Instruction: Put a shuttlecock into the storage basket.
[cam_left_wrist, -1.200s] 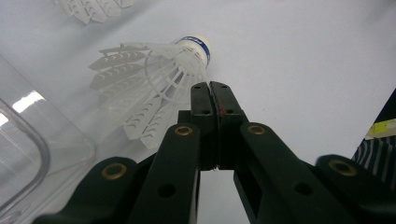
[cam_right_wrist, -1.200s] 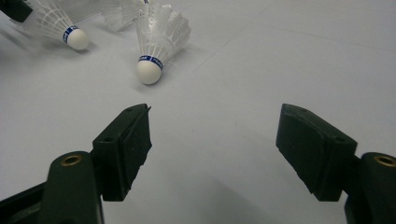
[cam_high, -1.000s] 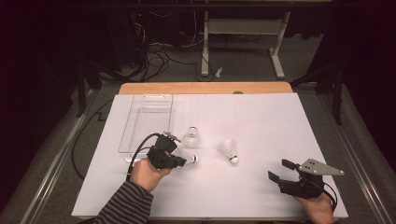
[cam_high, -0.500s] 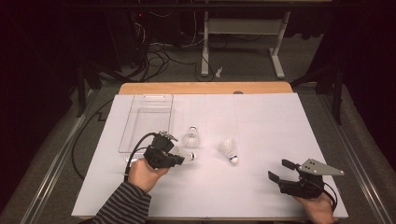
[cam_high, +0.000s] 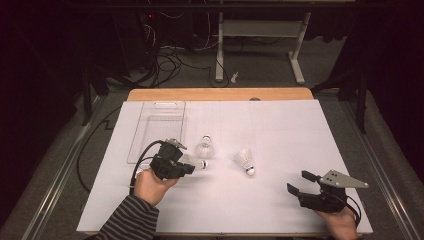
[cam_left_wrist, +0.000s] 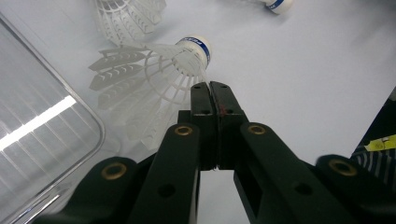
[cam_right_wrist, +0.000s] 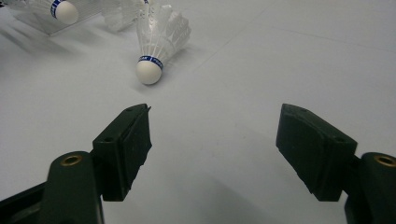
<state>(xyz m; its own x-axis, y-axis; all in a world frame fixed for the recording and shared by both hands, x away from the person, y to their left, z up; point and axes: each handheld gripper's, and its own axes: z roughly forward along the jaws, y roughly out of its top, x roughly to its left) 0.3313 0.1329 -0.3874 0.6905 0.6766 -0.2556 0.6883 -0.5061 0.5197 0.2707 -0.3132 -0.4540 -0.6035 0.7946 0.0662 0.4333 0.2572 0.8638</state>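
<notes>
White table (cam_high: 280, 125): left gripper (cam_left_wrist: 210, 91) pinches shuttlecock (cam_left_wrist: 154, 70) by its skirt (light, crushable; cork safer); right gripper (cam_right_wrist: 212, 140) wide.

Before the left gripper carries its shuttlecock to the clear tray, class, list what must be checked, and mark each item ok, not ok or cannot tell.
1. Left gripper shut on the held shuttlecock's skirt: ok.
2. Grip firm enough, only thin plastic ribs pinched: cannot tell.
3. Clear tray holds nothing: ok.
4. Upright shuttlecock stands close beside the held one: not ok, may be knocked.
5. Right gripper open, apart from the lying shuttlecock: ok.
</notes>
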